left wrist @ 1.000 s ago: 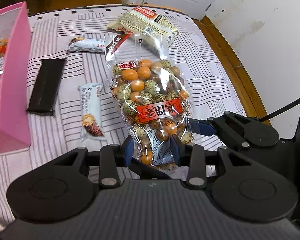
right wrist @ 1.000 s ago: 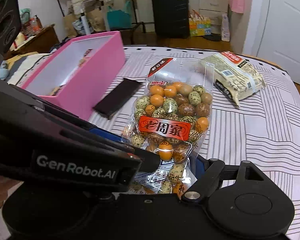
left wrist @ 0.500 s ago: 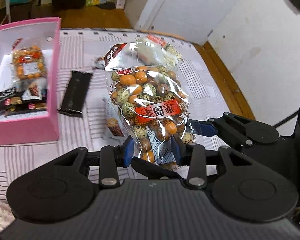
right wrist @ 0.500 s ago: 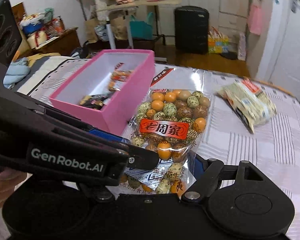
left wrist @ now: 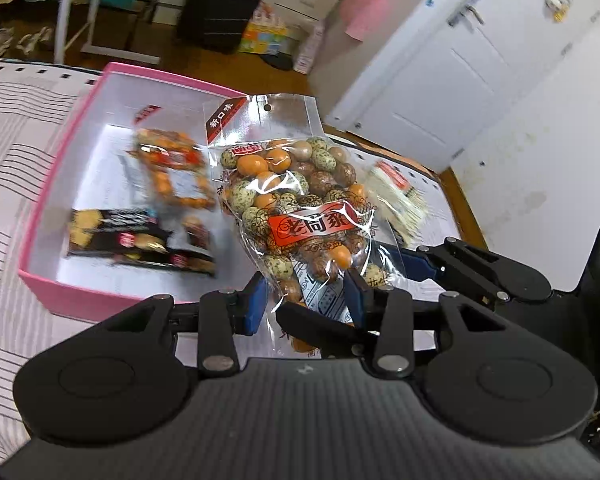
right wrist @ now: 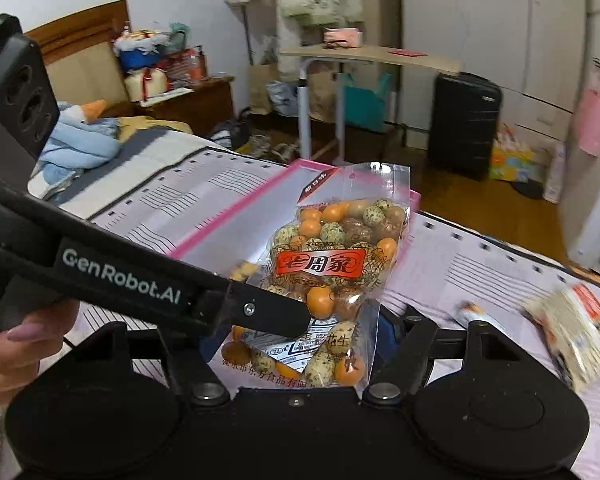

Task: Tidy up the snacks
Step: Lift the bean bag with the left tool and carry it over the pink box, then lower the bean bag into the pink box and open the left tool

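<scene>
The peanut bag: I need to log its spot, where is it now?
The peanut bag is in the air between both grippers, left gripper and right gripper, beside the pink box, whose near right corner it hides.

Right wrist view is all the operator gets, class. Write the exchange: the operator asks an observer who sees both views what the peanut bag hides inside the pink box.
Operator: What is in the pink box?
Observer: An orange snack bag lies on its floor.
Operator: Anything else?
Observer: Black packets lie nearer the front wall.
Operator: How does the left gripper hold the peanut bag?
Observer: Its blue pads clamp the bag's bottom end from both sides.
</scene>
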Tool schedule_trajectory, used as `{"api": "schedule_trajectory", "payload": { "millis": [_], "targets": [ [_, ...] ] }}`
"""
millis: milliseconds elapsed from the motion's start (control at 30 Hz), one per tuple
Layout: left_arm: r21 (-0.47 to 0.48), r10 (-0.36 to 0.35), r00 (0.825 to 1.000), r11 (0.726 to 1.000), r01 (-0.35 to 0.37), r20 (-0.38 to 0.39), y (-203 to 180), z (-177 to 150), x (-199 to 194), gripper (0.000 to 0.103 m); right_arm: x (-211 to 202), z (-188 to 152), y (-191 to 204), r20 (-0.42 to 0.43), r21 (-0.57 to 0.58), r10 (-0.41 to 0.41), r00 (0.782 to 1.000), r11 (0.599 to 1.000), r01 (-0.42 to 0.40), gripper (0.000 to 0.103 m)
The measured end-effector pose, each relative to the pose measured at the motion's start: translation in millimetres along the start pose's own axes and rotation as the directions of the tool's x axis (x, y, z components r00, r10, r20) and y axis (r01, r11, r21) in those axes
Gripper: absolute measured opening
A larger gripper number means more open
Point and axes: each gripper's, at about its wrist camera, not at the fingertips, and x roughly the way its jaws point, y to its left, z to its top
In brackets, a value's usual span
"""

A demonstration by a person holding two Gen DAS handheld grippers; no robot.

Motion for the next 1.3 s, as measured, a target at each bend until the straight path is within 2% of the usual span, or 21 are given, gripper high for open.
{"api": "schedule_trajectory", "payload": {
  "millis": [167, 300, 367, 533, 600, 633, 700, 767, 867, 1000, 1133, 1300],
  "targets": [
    [-0.033, 0.049, 0.999, 0.998, -0.049, -0.009, 41, 19, 14, 0.039, 44, 13, 0, -0.01, 0.012, 0.05, 0.999, 0.999, -0.05, 0.076],
    [-0.067, 0.096, 0.995, 0.993, -0.097, -0.026, 68, 31, 28, 0.04, 79, 17, -2, -0.031, 0.07, 0.091, 0.995, 0.994, -0.088, 0.076],
    [-0.099, 0.123, 0.991, 0.987, -0.127, -0.048, 80, 36, 37, 0.04, 99, 17, -1, -0.051, 0.097, 0.096, 0.994, 0.991, -0.091, 0.076],
    [-0.095, 0.2, 0.977, 0.974, -0.206, -0.068, 98, 41, 54, 0.04, 132, 18, 3, -0.09, 0.119, 0.101, 0.991, 0.989, -0.09, 0.076],
    [-0.114, 0.213, 0.975, 0.969, -0.219, -0.063, 103, 41, 55, 0.043, 140, 21, 3, -0.087, 0.13, 0.102, 0.991, 0.987, -0.09, 0.077],
    [-0.123, 0.23, 0.972, 0.964, -0.234, -0.05, 105, 41, 55, 0.049, 141, 20, 3, -0.079, 0.135, 0.098, 0.992, 0.987, -0.087, 0.078],
    [-0.077, 0.284, 0.959, 0.956, -0.284, -0.014, 101, 38, 53, 0.055, 138, 18, 6, -0.05, 0.109, 0.074, 0.996, 0.992, -0.068, 0.082],
    [-0.038, 0.309, 0.951, 0.95, -0.309, 0.001, 95, 36, 49, 0.056, 133, 17, 9, -0.061, 0.068, 0.049, 0.997, 0.997, -0.045, 0.084],
    [-0.04, 0.299, 0.954, 0.954, -0.298, 0.008, 89, 33, 41, 0.056, 123, 17, 8, -0.084, 0.059, 0.028, 0.996, 0.998, -0.023, 0.084],
    [-0.021, 0.326, 0.945, 0.945, -0.325, 0.033, 75, 30, 28, 0.056, 101, 17, 6, -0.061, 0.049, -0.017, 0.998, 0.999, 0.02, 0.084],
    [-0.013, 0.326, 0.944, 0.945, -0.326, 0.055, 58, 25, 9, 0.057, 76, 16, 5, -0.059, 0.032, -0.036, 0.998, 0.999, 0.038, 0.084],
    [-0.001, 0.298, 0.951, 0.954, -0.298, 0.08, 37, 20, -14, 0.058, 41, 14, 3, -0.046, 0.004, -0.07, 0.996, 0.998, 0.07, 0.084]
  ]
}}
